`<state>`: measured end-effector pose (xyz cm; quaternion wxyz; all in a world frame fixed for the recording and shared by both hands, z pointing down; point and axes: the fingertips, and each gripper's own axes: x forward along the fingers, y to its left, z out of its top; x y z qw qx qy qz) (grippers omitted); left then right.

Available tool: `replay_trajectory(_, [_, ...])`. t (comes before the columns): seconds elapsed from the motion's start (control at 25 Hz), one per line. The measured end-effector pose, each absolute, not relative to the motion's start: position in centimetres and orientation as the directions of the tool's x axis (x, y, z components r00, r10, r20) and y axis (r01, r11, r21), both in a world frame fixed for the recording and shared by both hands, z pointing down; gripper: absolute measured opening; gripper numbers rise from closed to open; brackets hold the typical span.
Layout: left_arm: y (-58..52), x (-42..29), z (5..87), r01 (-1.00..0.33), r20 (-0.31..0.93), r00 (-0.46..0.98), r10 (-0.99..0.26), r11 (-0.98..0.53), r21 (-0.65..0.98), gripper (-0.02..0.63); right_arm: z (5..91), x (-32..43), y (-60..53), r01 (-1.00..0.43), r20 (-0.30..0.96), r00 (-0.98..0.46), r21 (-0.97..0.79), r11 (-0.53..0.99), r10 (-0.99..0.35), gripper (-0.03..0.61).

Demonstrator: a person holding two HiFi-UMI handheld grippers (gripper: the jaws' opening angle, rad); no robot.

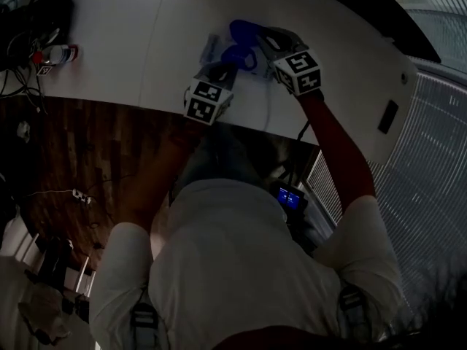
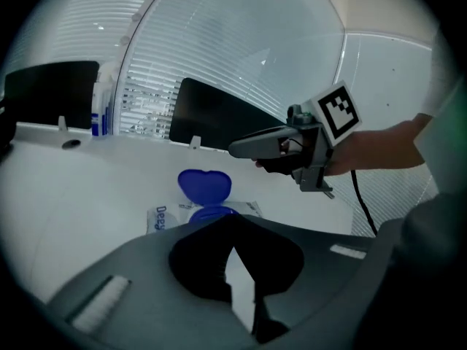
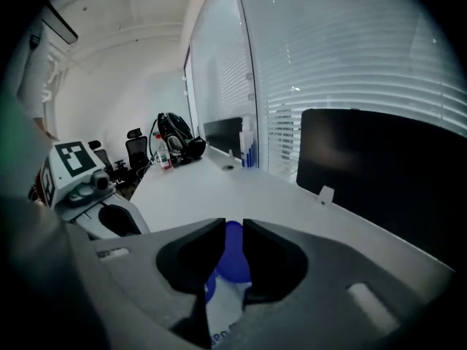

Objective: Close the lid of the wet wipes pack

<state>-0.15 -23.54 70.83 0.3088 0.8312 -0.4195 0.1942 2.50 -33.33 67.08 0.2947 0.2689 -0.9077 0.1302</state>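
The wet wipes pack (image 1: 213,49) lies flat on the white table (image 1: 131,42), its round blue lid (image 1: 244,30) flipped open and standing up behind the blue opening (image 1: 237,55). In the left gripper view the lid (image 2: 204,186) rises above the pack (image 2: 166,217). My left gripper (image 1: 223,69) hovers at the pack's near side; its jaws (image 2: 233,223) meet at the tips, empty. My right gripper (image 1: 267,41) is just right of the lid and above it (image 2: 238,149). Its jaws (image 3: 233,233) stand a narrow gap apart, with the lid (image 3: 232,257) showing beyond them, untouched.
A red-capped bottle (image 1: 60,53) and black gear (image 1: 36,13) sit at the table's far left. A dark panel (image 2: 215,119) and a blue-and-white bottle (image 2: 102,111) stand along the blinds behind the pack. The table's near edge (image 1: 146,106) runs just under the grippers.
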Motion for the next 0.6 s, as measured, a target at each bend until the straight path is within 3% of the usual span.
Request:
replay_trajectory(0.36, [-23.1,-0.1,76.6,-0.834,0.661,0.547,-0.513,-0.404,0.376,0.002,71.9,2.1,-37.8,-0.527,0.644,-0.716,-0.243,0.815,-0.271,0.1])
replay_trajectory(0.6, [-23.0,0.1,77.2,-0.835,0.67,0.545,-0.503,-0.396,0.382,0.002,72.9,2.0,-40.9,-0.517,0.669,-0.698,-0.226,0.826,-0.254,0.075])
